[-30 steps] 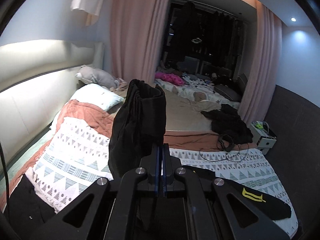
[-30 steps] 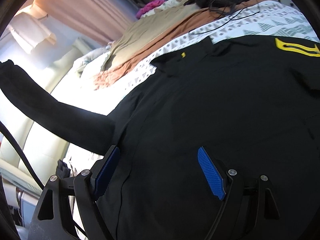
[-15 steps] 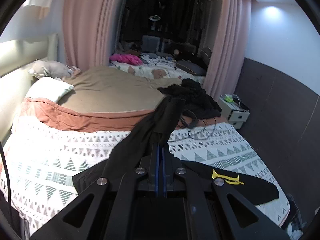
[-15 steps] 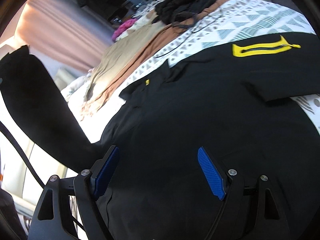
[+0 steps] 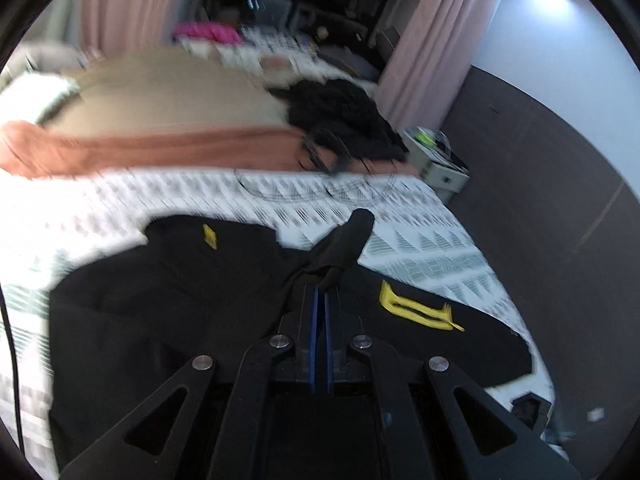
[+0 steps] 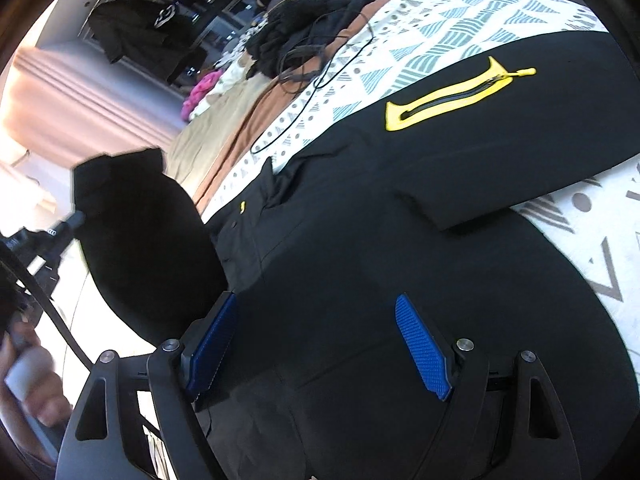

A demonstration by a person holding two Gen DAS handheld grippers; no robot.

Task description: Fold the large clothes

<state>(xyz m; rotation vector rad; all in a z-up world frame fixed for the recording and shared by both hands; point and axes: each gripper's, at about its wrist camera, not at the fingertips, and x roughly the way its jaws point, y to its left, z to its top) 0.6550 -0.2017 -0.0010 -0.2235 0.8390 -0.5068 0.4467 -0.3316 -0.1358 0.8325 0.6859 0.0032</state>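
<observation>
I count one black jacket (image 6: 360, 240), two yellow patches on it, one dark clothes heap (image 5: 340, 116), one pink item (image 5: 208, 32), two grippers, one nightstand (image 5: 436, 164).

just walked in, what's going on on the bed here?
A person with a handheld gripper in each hand is folding a black jacket with a yellow-trimmed zip pocket, spread on the patterned bedspread. The left gripper is shut on a sleeve, lifted over the jacket body. The right gripper is open over the lower part of the jacket, with the fabric between its blue pads.
</observation>
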